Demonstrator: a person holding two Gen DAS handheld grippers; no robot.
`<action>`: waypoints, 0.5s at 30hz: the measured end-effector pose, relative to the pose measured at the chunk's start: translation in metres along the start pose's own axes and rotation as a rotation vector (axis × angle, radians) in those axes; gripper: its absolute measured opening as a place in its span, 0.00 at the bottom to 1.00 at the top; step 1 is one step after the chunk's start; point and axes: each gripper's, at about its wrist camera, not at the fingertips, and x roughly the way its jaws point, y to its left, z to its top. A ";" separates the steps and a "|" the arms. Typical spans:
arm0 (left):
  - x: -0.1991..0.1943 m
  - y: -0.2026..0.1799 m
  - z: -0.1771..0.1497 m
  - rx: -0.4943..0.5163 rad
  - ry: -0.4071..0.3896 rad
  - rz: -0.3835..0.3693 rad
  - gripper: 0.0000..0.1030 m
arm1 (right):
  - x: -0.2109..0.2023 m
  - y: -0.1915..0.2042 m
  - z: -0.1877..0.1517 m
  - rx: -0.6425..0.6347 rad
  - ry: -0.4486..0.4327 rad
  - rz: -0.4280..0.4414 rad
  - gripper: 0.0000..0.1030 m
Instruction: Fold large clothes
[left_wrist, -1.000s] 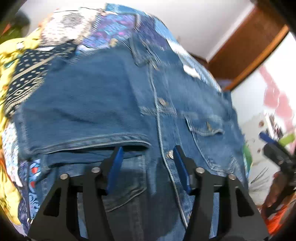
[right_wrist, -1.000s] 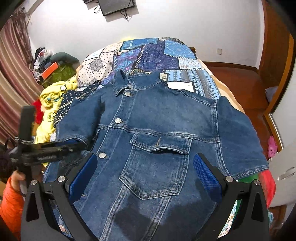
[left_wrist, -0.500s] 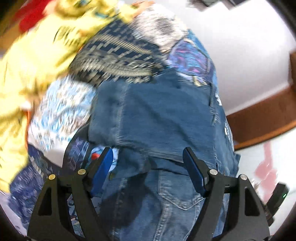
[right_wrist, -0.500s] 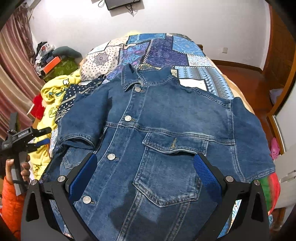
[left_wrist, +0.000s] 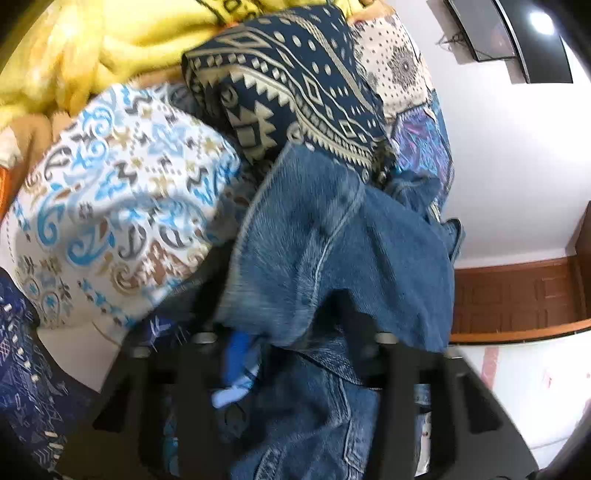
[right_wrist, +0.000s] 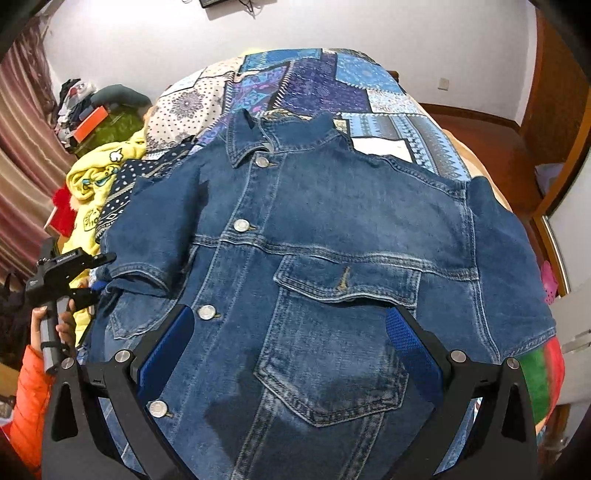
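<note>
A blue denim jacket (right_wrist: 332, 229) lies front up and buttoned on a patchwork bedspread (right_wrist: 321, 81). Its left short sleeve (right_wrist: 147, 236) is folded in over the body. My right gripper (right_wrist: 291, 347) is open and hovers above the chest pocket (right_wrist: 340, 339), holding nothing. In the right wrist view my left gripper (right_wrist: 98, 284) sits at the cuff of that sleeve. In the left wrist view the sleeve (left_wrist: 325, 251) drapes over my left gripper (left_wrist: 295, 350); one blue pad (left_wrist: 236, 362) shows and the other is hidden by denim.
Yellow clothes (left_wrist: 103, 40) and a navy patterned cloth (left_wrist: 295, 85) lie beside the jacket on the left. A blue-and-white patterned pillow (left_wrist: 122, 210) is close by. A wooden door (right_wrist: 554, 92) and floor lie to the right of the bed.
My left gripper has moved from over the jacket's front to the left sleeve cuff, and the sleeve now lies over its fingers. My right gripper has come lower and closer to the jacket.
</note>
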 end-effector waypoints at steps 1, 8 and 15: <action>-0.001 0.000 0.002 0.006 -0.007 0.009 0.22 | 0.000 -0.002 -0.001 0.008 0.002 0.001 1.00; -0.032 -0.053 0.005 0.201 -0.103 0.072 0.17 | -0.009 -0.015 -0.006 0.049 -0.005 0.013 1.00; -0.082 -0.171 -0.008 0.450 -0.240 0.015 0.16 | -0.027 -0.029 -0.012 0.069 -0.045 0.027 1.00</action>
